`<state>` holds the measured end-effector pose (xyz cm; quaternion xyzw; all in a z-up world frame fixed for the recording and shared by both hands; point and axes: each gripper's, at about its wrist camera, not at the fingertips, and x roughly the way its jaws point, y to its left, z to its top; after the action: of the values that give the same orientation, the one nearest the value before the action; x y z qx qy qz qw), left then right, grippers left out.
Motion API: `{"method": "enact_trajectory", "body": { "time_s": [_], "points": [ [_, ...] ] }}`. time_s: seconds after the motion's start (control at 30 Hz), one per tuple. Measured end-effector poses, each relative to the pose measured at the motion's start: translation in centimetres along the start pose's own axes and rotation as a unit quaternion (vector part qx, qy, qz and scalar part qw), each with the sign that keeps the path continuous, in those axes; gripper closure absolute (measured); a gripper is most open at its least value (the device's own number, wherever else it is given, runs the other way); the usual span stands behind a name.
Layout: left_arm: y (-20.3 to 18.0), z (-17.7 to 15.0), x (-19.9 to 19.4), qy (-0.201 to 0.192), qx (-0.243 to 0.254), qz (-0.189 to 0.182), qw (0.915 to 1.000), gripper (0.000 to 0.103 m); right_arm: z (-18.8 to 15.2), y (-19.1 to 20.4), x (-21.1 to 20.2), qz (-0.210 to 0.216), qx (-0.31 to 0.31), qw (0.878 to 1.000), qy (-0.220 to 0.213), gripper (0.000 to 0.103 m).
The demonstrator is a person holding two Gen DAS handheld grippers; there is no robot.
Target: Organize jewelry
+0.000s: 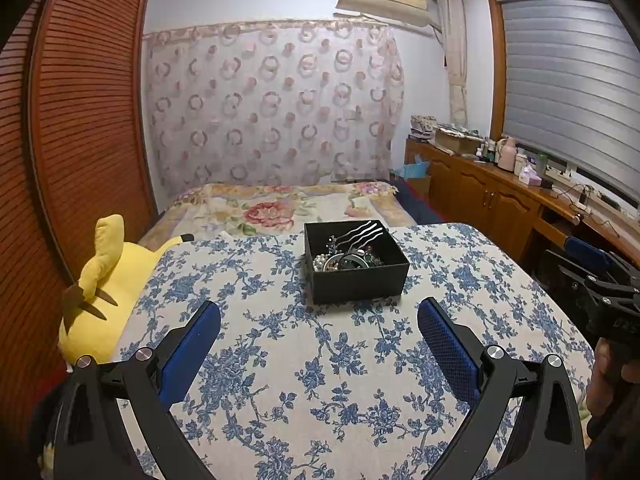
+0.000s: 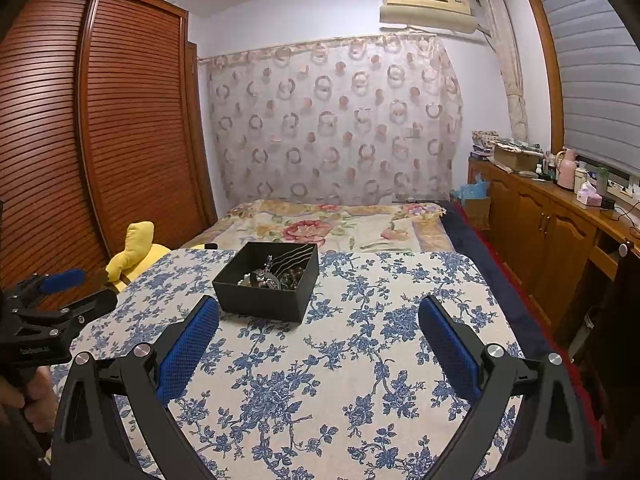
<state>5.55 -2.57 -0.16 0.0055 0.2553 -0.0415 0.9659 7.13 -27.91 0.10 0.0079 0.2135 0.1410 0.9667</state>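
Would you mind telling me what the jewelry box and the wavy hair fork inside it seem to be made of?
The black box looks like matte cardboard or paperboard: thin straight walls, no shine. The hair fork looks like polished metal: its wavy prongs gleam silver, though plated plastic cannot be ruled out.

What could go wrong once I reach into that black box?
1. The jewelry lies heaped in the black box; pulling one piece may drag out others tangled with it.
2. The box looks light, so a hand-held gripper could push it along the cloth.
3. The wavy hairpin leans on the rim and could tip out.
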Motion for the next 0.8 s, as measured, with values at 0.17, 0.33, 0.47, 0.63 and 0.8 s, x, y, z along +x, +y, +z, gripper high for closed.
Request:
{"method": "enact_trajectory", "body": {
  "time_s": [0.17, 0.33, 0.47, 0.63, 0.8],
  "points": [
    [0.09, 0.29, -0.36, -0.003, 0.0, 0.001, 1.0, 0.008, 0.03, 0.04, 0.01, 0.001, 0.0, 1.0, 0.0, 0.002],
    [0.17, 0.53, -0.71, -0.007, -0.001, 0.003, 1.0, 0.008, 0.03, 0.06, 0.02, 0.0, 0.0, 1.0, 0.0, 0.002],
    [0.11, 0.51, -0.77, -0.009, -0.001, 0.003, 1.0, 0.008, 0.18, 0.21, 0.02, 0.001, 0.001, 1.0, 0.001, 0.002],
    [0.12, 0.48, -0.77, -0.009, -0.002, 0.003, 1.0, 0.008, 0.12, 0.19, 0.03, 0.001, 0.002, 1.0, 0.0, 0.002],
    [0.13, 0.5, -0.74, -0.009, -0.001, 0.003, 1.0, 0.008, 0.1, 0.24, 0.03, 0.001, 0.002, 1.0, 0.001, 0.003]
  ]
}}
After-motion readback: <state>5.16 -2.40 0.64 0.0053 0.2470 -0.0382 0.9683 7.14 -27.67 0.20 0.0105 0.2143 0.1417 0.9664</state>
